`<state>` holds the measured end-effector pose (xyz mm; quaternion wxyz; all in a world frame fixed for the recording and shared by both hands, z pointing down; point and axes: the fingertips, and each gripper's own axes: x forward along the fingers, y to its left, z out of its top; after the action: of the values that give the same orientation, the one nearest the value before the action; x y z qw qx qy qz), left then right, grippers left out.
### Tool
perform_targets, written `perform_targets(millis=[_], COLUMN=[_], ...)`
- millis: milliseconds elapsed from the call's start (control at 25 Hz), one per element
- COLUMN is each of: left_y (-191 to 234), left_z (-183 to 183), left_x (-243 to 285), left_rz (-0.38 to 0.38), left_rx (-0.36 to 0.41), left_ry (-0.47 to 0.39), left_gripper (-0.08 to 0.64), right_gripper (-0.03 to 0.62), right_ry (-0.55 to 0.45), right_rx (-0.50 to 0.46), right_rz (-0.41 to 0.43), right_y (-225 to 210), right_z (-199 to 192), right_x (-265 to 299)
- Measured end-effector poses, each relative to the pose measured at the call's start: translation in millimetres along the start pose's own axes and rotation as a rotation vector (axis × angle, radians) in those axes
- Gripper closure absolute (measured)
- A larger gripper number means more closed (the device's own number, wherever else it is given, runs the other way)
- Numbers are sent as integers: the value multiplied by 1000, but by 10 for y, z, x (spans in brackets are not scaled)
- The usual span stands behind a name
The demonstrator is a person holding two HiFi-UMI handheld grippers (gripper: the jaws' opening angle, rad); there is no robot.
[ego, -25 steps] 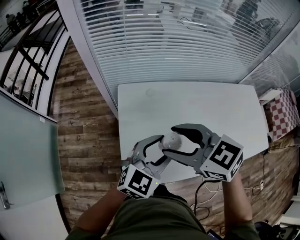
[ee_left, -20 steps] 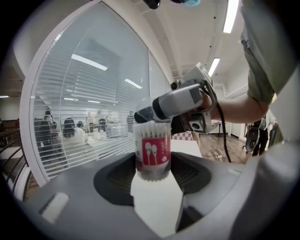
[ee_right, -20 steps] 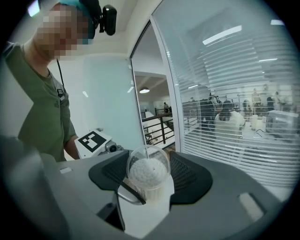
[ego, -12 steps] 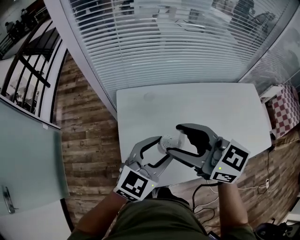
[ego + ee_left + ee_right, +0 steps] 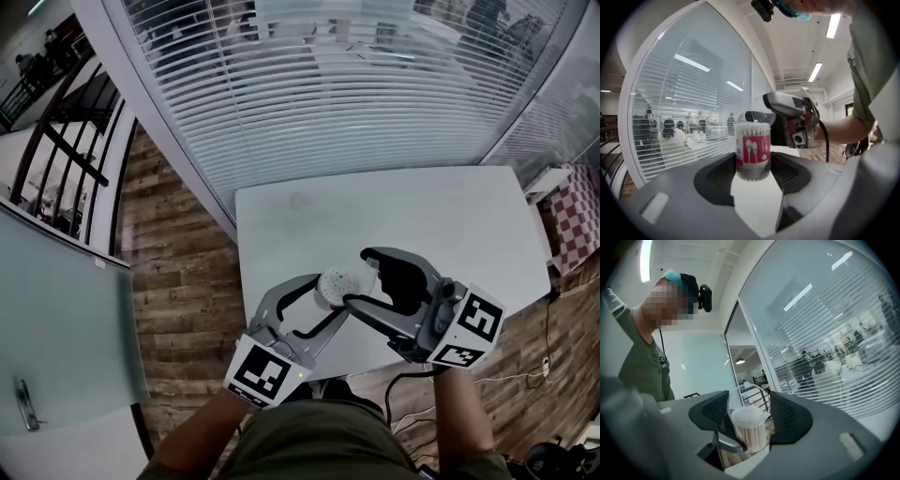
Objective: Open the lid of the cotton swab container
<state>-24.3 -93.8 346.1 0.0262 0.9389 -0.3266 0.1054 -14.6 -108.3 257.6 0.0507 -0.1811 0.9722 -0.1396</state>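
Observation:
The cotton swab container (image 5: 752,151) is a clear tube with a red label. It stands upright between the jaws of my left gripper (image 5: 333,296), which is shut on its lower body. The white swab tips (image 5: 337,281) show bare at its top. My right gripper (image 5: 360,278) is shut on the clear round lid (image 5: 747,401), holding it edge-on beside and slightly above the container's mouth, apart from it. In the left gripper view the lid (image 5: 761,117) hangs just behind the rim. Both grippers hover over the near part of the white table (image 5: 422,216).
The table's near edge (image 5: 356,361) lies just below the grippers, with the person's body behind it. A window wall with white blinds (image 5: 337,84) runs along the table's far side. Wooden floor (image 5: 178,281) lies to the left, and a red checked item (image 5: 574,214) to the right.
My right gripper has turned and drawn slightly right and up with the lid, leaving the swab tips uncovered. The left gripper has lifted the container a little.

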Motion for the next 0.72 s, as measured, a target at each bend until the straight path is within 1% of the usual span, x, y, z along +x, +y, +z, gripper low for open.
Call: perform_targets(millis=[320,720], left_y=[2,32], left_z=[108,246], left_x=[20,-7], left_rz=[-3,2], left_rx=[-5,-14], left_ry=[-30,-57], left_gripper=[324,324], right_gripper=[313,313], right_ry=[-45,-80], right_rx=[10,26], right_rz=[-2,-4], right_y=[-15,-15], right_z=[113,165], right_x=[-89,-160])
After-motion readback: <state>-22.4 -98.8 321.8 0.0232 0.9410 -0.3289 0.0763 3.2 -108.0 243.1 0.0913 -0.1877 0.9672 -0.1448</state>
